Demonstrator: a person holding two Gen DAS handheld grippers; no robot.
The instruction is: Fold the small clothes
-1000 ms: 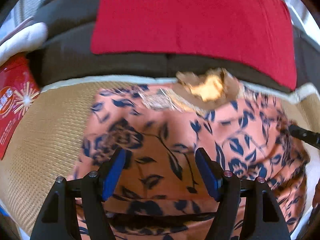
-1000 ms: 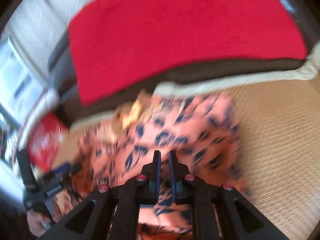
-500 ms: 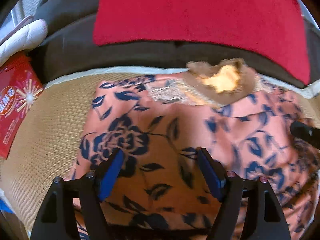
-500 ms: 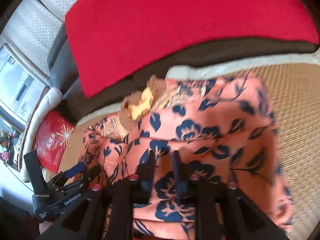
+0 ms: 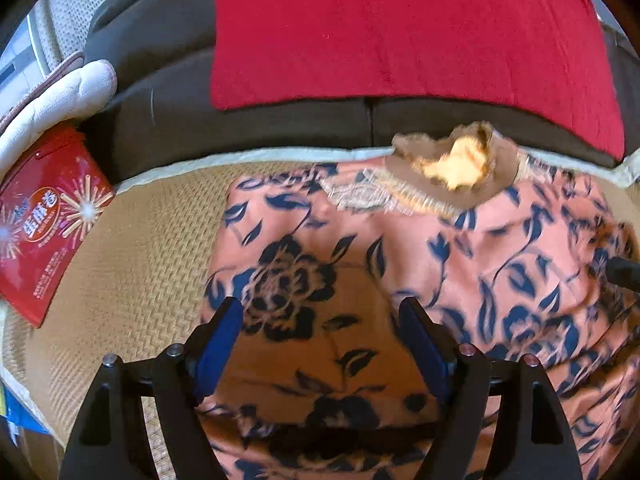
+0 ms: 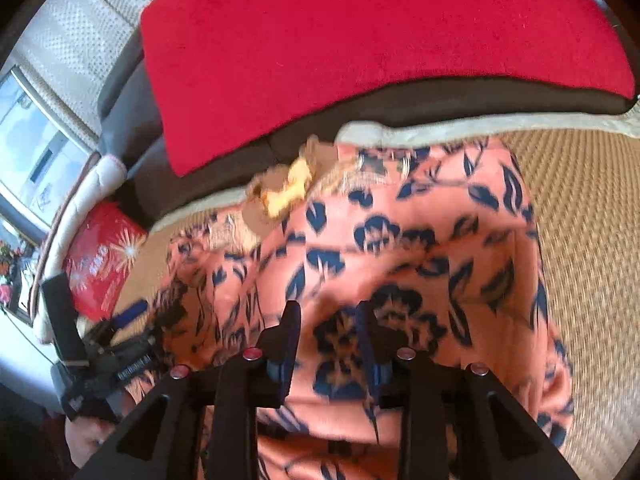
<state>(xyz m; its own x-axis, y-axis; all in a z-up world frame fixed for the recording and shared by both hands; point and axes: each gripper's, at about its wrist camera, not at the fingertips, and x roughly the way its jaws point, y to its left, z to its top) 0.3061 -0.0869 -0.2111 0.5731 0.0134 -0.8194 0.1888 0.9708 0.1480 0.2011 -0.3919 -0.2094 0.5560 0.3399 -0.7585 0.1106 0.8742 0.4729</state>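
Observation:
A salmon-pink garment with dark blue flowers lies on a woven tan mat; it also shows in the right wrist view. Its brown and yellow neck part points toward the sofa. My left gripper is open and empty just above the garment's left half. My right gripper is open with a narrower gap, over the garment's middle, and nothing is between the pads. The left gripper also shows in the right wrist view at the garment's left edge.
A dark sofa with a red blanket runs behind the mat. A red box with firework print lies at the mat's left. A white cushion sits behind it. Bare mat lies right of the garment.
My right gripper was shut and is now open, having moved in over the garment. The garment now lies flatter and more spread out. My left gripper stayed open and shifted slightly left.

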